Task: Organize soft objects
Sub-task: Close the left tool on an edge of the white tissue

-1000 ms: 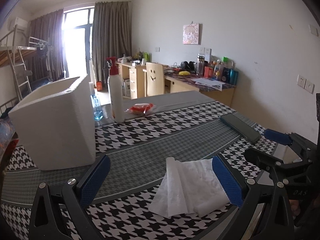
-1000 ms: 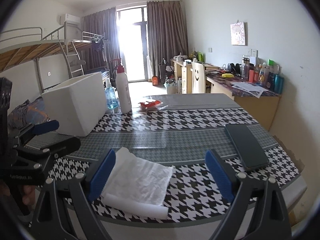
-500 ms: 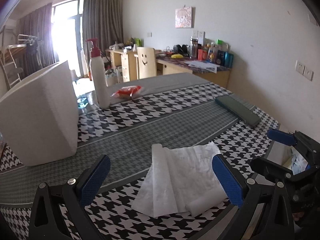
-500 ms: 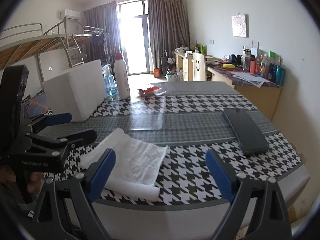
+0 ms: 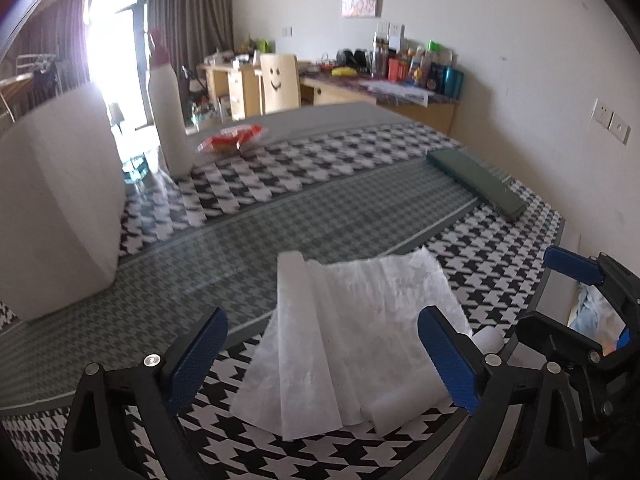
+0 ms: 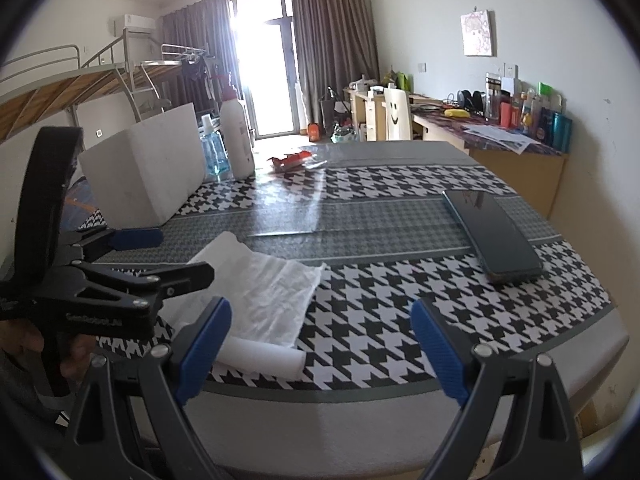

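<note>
Both my grippers, left gripper (image 5: pixel 322 354) just narrowing slightly and right gripper (image 6: pixel 320 348), hang unclenched, empty, approaching the white cloth (image 5: pixel 352 332); next I must pinch its edges.

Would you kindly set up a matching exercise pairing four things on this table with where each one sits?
Things:
1. white cloth
2. foam box
3. dark phone
4. red packet

Places:
A. far side, right of the white bottle
B. near edge, by both tools
C. right side, lying flat
D. left side, beside the blue bottle

Pairs: 1-B, 2-D, 3-C, 4-A
</note>
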